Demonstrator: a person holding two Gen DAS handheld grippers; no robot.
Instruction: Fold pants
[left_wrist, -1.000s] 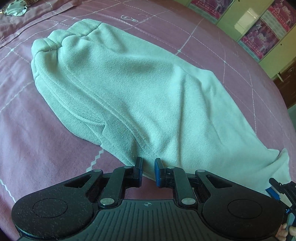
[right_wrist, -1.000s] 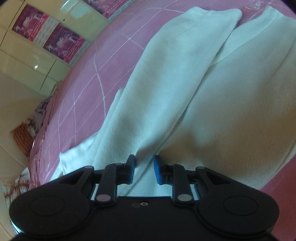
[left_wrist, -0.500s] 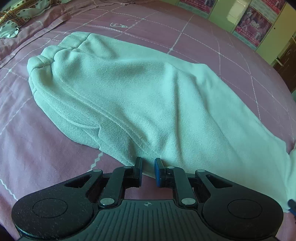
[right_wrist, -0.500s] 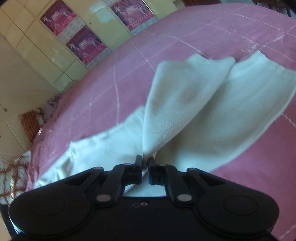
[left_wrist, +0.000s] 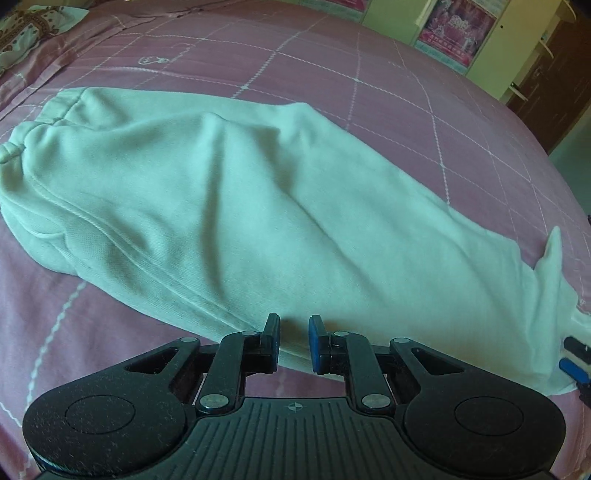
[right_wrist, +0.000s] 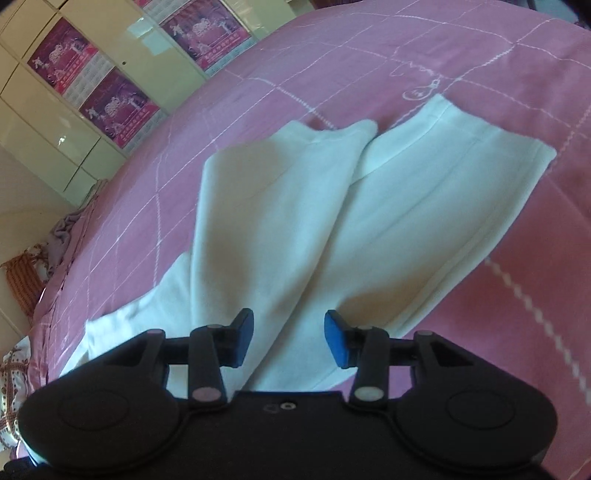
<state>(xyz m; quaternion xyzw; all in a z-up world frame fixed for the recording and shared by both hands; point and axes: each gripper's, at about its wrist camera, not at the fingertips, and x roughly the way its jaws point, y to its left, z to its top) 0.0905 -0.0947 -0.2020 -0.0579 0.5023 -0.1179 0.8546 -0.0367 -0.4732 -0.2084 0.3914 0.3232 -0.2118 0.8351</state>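
Pants (left_wrist: 258, 206) are spread lengthwise across the pink quilted bedspread (left_wrist: 406, 92), already doubled leg over leg as far as I can tell, with the bunched waistband at the far left of the left wrist view and the hems running off toward the right edge. Left gripper (left_wrist: 293, 341) sits low right at the near edge of the fabric, jaws parted a little with nothing between them, though whether the pads touch the cloth I can't tell. Right gripper (right_wrist: 289, 341) hovers over the leg end with its jaws spread wide and empty, the two leg panels (right_wrist: 332, 206) fanning away below it, one lying slightly across the other. So my read is we're between folds: lengthwise fold looks done, crosswise fold not started. Next move probably wants both grippers to pinch through both layers, then carry one end over toward the other. Thing to watch is the top layer sliding off the bottom one, since those legs aren't lined up perfectly.
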